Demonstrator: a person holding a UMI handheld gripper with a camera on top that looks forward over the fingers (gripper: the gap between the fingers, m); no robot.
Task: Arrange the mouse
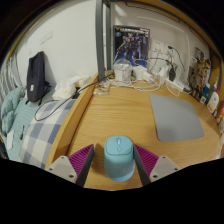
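Note:
A pale blue computer mouse lies on the wooden desk, its front pointing away from me. It stands between the fingers of my gripper. The right pad lies against or very near its side. A thin strip of wood shows between the left pad and the mouse. The fingers are open about it. A grey mouse mat lies on the desk ahead and to the right, with nothing on it.
White cables and small items crowd the back of the desk under a poster on the wall. More objects stand along the far right edge. A bed with a black bag lies left of the desk.

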